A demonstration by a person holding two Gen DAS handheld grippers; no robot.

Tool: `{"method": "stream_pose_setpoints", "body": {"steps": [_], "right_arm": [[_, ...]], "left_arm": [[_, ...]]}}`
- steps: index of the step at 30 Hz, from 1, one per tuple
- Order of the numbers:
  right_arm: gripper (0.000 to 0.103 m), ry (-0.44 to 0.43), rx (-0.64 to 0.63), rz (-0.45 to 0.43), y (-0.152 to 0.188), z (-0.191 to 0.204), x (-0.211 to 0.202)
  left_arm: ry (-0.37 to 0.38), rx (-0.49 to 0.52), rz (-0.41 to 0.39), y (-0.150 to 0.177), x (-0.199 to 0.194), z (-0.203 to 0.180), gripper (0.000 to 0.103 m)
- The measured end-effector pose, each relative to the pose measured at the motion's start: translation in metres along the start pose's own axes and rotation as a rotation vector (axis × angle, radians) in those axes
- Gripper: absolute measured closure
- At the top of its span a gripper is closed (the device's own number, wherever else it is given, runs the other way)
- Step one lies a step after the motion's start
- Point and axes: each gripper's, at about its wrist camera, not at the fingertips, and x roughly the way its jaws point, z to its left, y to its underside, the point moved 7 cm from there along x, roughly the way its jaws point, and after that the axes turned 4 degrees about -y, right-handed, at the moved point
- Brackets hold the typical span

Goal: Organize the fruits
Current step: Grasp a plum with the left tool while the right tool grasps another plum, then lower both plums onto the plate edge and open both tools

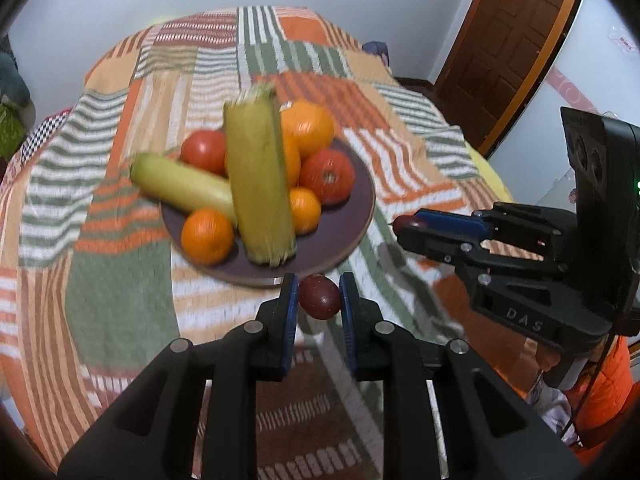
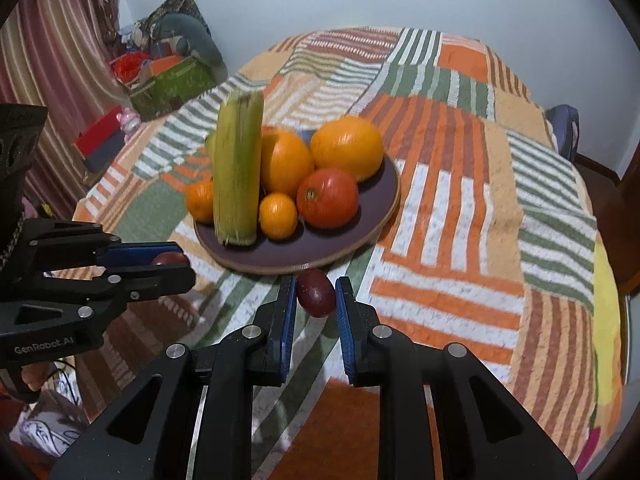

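Here the left gripper (image 1: 319, 295) is clamped on a dark red plum (image 1: 319, 296), held just in front of the purple plate (image 1: 348, 236), off the bedspread (image 1: 120, 288). The right gripper (image 2: 316, 292) likewise pinches a second dark red fruit (image 2: 315, 292) just before the plate's near rim. On the plate lie two ears of corn (image 1: 260, 184), one propped against the pile, with two tomatoes (image 1: 327, 176) and several oranges (image 1: 207, 235) around them. The plate sits on the bed's striped patchwork cover.
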Motion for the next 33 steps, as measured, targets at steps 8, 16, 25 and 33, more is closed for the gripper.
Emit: {"method": "stream_pose_setpoints", "body": {"steps": [8, 16, 25, 33], "right_arm": [[0.085, -0.010, -0.007, -0.035, -0.017, 0.000, 0.001], [0.085, -0.024, 0.002, -0.010, -0.018, -0.006, 0.019], [0.085, -0.046, 0.015, 0.016, -0.015, -0.008, 0.033], [0.083, -0.061, 0.033, 0.032, -0.013, -0.009, 0.036]], "left_arm": [[0.011, 0.015, -0.020, -0.020, 0.009, -0.007, 0.083], [0.009, 0.008, 0.010, -0.022, 0.030, -0.009, 0.083], [-0.010, 0.007, 0.021, -0.021, 0.042, -0.008, 0.083], [-0.013, -0.004, 0.047, -0.018, 0.048, -0.005, 0.080]]}}
